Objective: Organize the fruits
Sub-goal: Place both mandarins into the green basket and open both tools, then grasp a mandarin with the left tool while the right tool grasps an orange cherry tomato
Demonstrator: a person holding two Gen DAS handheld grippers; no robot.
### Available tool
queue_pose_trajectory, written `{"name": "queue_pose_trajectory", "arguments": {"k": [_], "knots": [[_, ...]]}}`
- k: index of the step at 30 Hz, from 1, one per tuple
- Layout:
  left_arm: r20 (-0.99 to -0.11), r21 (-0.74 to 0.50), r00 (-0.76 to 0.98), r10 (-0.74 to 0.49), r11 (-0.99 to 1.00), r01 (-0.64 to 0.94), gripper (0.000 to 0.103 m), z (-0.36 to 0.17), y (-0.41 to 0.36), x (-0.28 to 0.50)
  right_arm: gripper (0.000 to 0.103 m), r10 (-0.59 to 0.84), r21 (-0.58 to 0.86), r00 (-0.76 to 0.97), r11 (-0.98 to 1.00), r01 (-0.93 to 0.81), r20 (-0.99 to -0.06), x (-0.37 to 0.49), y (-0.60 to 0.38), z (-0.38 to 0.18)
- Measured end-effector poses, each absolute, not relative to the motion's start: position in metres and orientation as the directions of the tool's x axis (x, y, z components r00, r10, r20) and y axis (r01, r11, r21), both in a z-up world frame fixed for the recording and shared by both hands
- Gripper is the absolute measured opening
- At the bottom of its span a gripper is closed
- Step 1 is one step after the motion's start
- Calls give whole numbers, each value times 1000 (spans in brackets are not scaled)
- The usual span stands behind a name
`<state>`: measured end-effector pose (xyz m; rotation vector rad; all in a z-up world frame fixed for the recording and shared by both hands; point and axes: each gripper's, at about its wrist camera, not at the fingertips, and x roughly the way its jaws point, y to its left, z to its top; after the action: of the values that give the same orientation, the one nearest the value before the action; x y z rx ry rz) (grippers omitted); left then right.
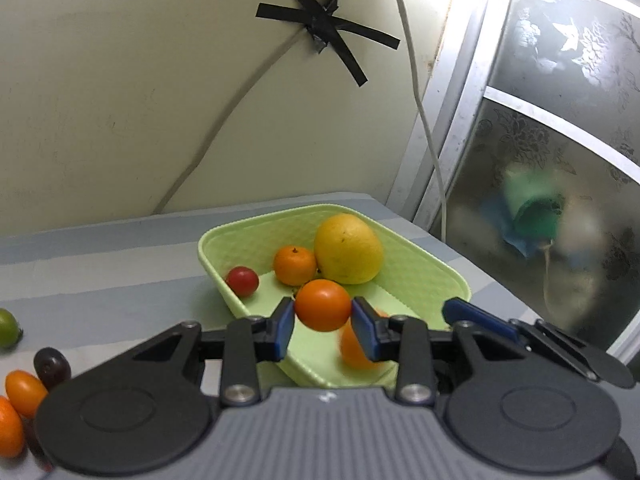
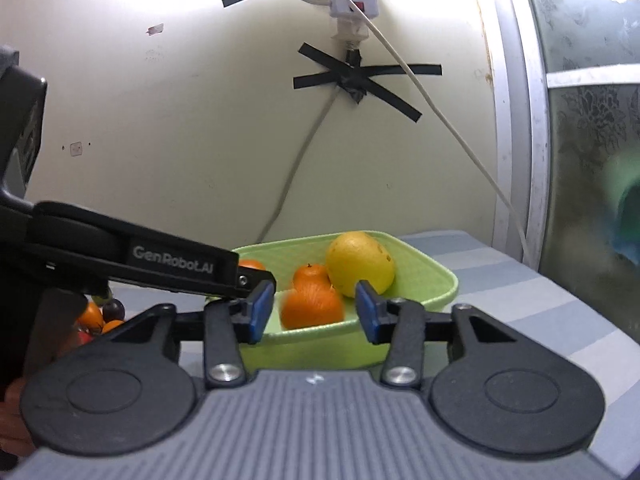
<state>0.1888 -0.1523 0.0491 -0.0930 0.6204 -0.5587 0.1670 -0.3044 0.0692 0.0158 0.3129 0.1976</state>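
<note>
A light green basket (image 1: pixel 448 268) sits on the striped table. It holds a big yellow citrus (image 1: pixel 347 249), a mandarin (image 1: pixel 294 265) and a red cherry tomato (image 1: pixel 241 280). My left gripper (image 1: pixel 322 322) is shut on a small orange tomato (image 1: pixel 322 305) above the basket's near part. A blurred orange fruit (image 1: pixel 354 350) is in the air just below my right gripper's blue pad (image 1: pixel 476 316). In the right wrist view my right gripper (image 2: pixel 316 310) is open, with that blurred orange (image 2: pixel 312 306) between its fingers, apart from the pads, over the basket (image 2: pixel 432 276).
Loose fruits lie on the table left of the basket: a green one (image 1: pixel 8 326), a dark grape (image 1: pixel 51 365) and orange tomatoes (image 1: pixel 24 392). The wall with taped cables is behind. A frosted glass door (image 1: pixel 560 160) stands at the right.
</note>
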Motion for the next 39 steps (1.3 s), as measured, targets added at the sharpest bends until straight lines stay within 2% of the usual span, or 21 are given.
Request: {"name": "queue_pose_trajectory", "arguments": {"k": [3, 9, 14, 17, 20, 21, 23, 25, 28, 34, 39], "knots": [[-515, -252, 679, -524, 849, 464, 38, 52, -148, 186, 58, 196, 62, 937, 981, -186, -290, 165, -308, 70], [-440, -245, 739, -511, 859, 449, 38, 75, -107, 164, 58, 177, 147, 944, 979, -140, -277, 168, -325, 71], [-389, -255, 834, -391, 916, 311, 39, 81, -20, 137, 58, 149, 244, 946, 967, -78, -287, 168, -343, 69], [-418, -226, 878, -235, 962, 150, 39, 67, 41, 120, 57, 125, 261, 950, 964, -49, -285, 167, -347, 68], [-488, -198, 869, -77, 980, -25, 38, 42, 91, 108, 55, 85, 240, 960, 970, -19, -267, 163, -343, 68], [-509, -216, 859, -55, 974, -65, 38, 33, 107, 104, 49, 70, 225, 963, 974, -10, -259, 163, -340, 69], [-526, -256, 849, -49, 961, -104, 38, 19, 124, 99, 48, 20, 170, 972, 985, 21, -235, 158, -331, 71], [-523, -340, 847, -97, 935, -104, 37, 15, 136, 98, 44, -2, 120, 980, 992, 27, -201, 149, -316, 75], [-495, -340, 862, -106, 937, -80, 37, 16, 135, 93, 44, 107, 120, 970, 989, -82, -217, 140, -287, 82], [-462, -328, 875, -143, 944, -19, 37, 19, 128, 86, 44, 412, 138, 828, 911, -389, -380, 154, -211, 85], [-471, -372, 865, -171, 928, -19, 37, 17, 134, 88, 42, 465, 71, 753, 868, -492, -466, 171, -156, 79]]}}
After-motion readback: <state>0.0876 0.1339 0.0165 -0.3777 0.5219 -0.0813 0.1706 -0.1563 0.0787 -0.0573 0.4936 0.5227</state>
